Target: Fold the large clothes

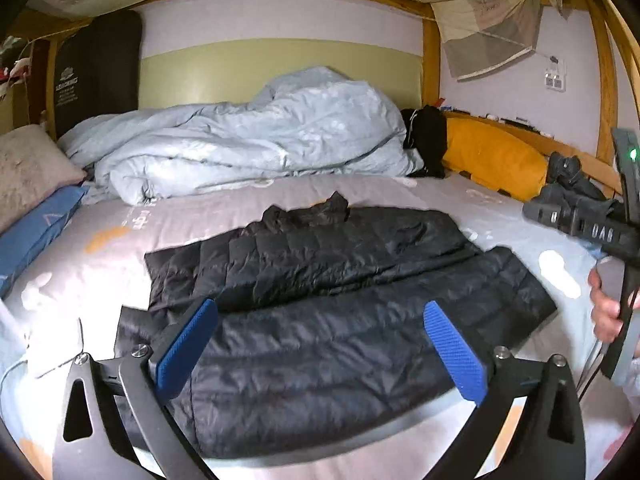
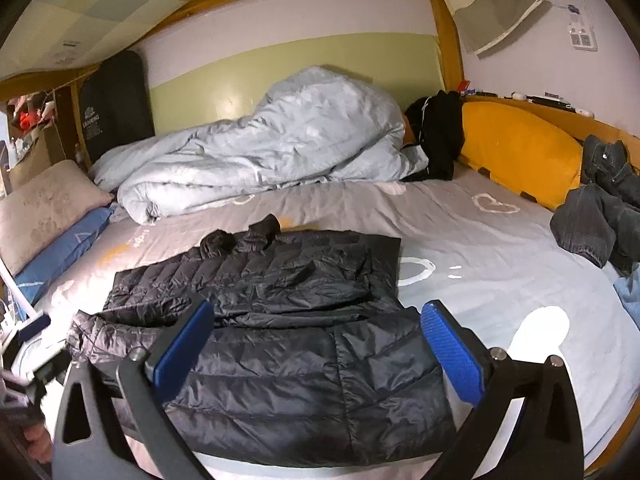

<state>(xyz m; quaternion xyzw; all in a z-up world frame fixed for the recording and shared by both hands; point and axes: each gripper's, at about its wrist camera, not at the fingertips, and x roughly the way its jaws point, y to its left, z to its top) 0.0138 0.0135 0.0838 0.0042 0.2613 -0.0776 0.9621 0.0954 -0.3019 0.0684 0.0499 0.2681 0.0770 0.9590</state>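
Bunk bed, grey sheet (image 1: 360, 192): black puffer jacket (image 1: 340, 320) lies half-folded at near edge. My left gripper (image 1: 320, 344) & right gripper (image 2: 316, 344) both gape wide, nothing held. Next: grab near hem corners evenly, fold w/o bunching.

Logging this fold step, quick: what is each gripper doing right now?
Left gripper: open, blue pads spread wide above the black quilted puffer jacket, holding nothing.
Right gripper: open, pads apart over the same jacket, holding nothing.
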